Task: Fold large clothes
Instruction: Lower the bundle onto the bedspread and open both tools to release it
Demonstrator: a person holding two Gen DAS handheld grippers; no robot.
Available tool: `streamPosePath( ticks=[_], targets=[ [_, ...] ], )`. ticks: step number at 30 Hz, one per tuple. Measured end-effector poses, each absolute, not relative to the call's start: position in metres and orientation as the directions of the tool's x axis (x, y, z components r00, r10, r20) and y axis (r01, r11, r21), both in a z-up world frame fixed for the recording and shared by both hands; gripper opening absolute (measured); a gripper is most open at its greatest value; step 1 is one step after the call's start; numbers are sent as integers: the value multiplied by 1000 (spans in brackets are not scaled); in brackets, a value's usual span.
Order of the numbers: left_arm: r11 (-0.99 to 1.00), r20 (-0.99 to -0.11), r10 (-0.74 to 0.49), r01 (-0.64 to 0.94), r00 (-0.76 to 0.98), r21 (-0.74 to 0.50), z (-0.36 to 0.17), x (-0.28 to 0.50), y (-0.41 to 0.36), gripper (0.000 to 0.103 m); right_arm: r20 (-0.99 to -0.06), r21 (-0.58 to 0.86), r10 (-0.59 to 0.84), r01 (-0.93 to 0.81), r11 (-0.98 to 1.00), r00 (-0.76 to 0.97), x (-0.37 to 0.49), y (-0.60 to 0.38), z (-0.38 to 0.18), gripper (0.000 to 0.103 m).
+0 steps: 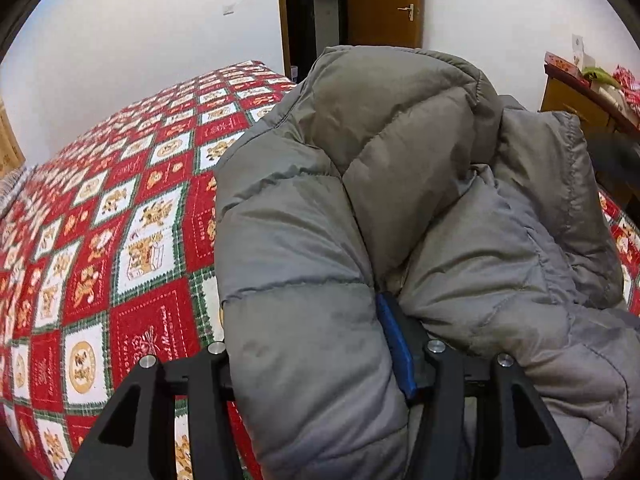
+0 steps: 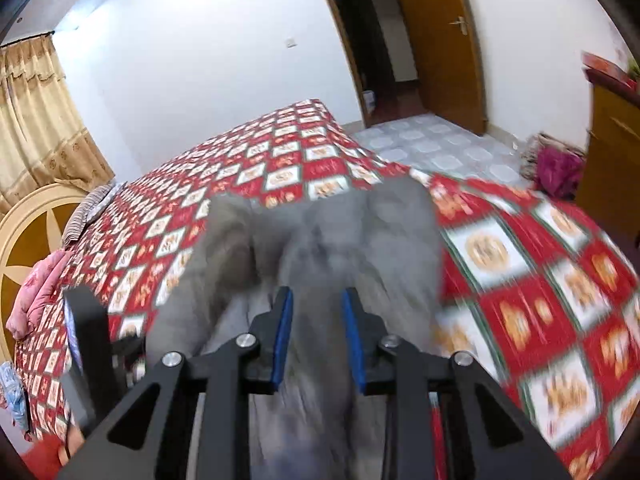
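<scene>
Bed [image 2: 304,148] under a red, white and green check quilt [image 1: 132,240]; white walls, tan curtain [image 2: 36,120] and round headboard [image 2: 24,240] at the head end. Wooden door [image 2: 440,40] ajar beyond the foot corner, tiled floor [image 2: 440,148]. Grey puffer jacket [image 1: 400,184] heaped on the quilt. Left tool [image 1: 320,344] clamps a padded fold of it. Right tool [image 2: 317,336] hangs narrowly parted over it, blurred.

Grey jacket [image 1: 400,200] on red-white (green-edged) checked bedspread [image 1: 120,220]
</scene>
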State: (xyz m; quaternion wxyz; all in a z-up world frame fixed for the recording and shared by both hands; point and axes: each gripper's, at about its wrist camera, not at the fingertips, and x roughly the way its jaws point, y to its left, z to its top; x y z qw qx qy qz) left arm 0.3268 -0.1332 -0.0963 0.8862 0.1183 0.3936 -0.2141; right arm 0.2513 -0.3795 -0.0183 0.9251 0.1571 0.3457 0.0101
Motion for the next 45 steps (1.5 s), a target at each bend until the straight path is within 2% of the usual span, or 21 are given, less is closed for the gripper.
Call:
streamPosePath(
  ticks=[1, 3, 4, 5, 7, 9, 11, 13, 17, 21, 23, 25, 27, 30, 34, 41, 45],
  targets=[
    [878, -747, -283, 475, 601, 50, -96, 326, -134, 56, -658, 296, 145, 77, 952, 739, 271, -378, -22, 30],
    [874, -748, -289, 483, 597, 48, -96, 327, -132, 56, -704, 230, 94, 101, 968, 704, 299, -374, -35, 29],
    [872, -749, -298, 487, 591, 37, -96, 328, -130, 56, -726, 186, 53, 121, 975, 685, 307, -371, -44, 25],
    [868, -751, -320, 496, 577, 10, -95, 330, -126, 56, -747, 143, -1, 162, 976, 665, 316, -372, -53, 25],
    [861, -752, -373, 505, 543, -63, -91, 335, -115, 58, -761, 156, -24, 218, 963, 648, 321, -376, -76, 23],
    [862, -732, -412, 492, 543, -120, -78, 339, -97, 66, -740, 120, -72, 236, 964, 669, 315, -374, -92, 22],
    [869, -690, -421, 481, 588, -120, -63, 341, -86, 78, -717, 75, -116, 241, 968, 688, 309, -373, -97, 22],
    [878, -651, -418, 465, 634, -111, -45, 348, -82, 84, -700, 98, -125, 267, 959, 703, 302, -375, -101, 22],
    [921, -656, -271, 387, 705, 36, -37, 398, -96, 84, -695, 128, -110, 273, 954, 710, 298, -380, -100, 22],
    [935, -741, -177, 346, 648, 79, -77, 448, -110, 84, -692, 159, -87, 268, 950, 717, 300, -384, -99, 22],
    [925, -725, -145, 353, 673, 142, -91, 450, -120, 84, -687, 193, -62, 264, 945, 724, 304, -390, -103, 22],
    [918, -711, -145, 361, 689, 163, -99, 451, -124, 84, -686, 245, -27, 265, 933, 727, 305, -398, -106, 22],
    [924, -724, -177, 366, 667, 111, -107, 457, -122, 84, -685, 279, -8, 272, 921, 729, 305, -404, -108, 22],
    [924, -739, -197, 374, 644, 80, -117, 467, -125, 85, -691, 272, -20, 286, 919, 723, 309, -404, -108, 22],
    [908, -717, -146, 380, 681, 177, -116, 458, -137, 85, -699, 248, -39, 292, 924, 714, 311, -401, -107, 22],
    [913, -726, -146, 374, 672, 163, -94, 437, -111, 85, -701, 205, -69, 294, 934, 710, 311, -394, -105, 22],
    [918, -702, -144, 360, 697, 169, -78, 414, -89, 85, -700, 186, -75, 283, 941, 711, 311, -391, -104, 24]
  ],
)
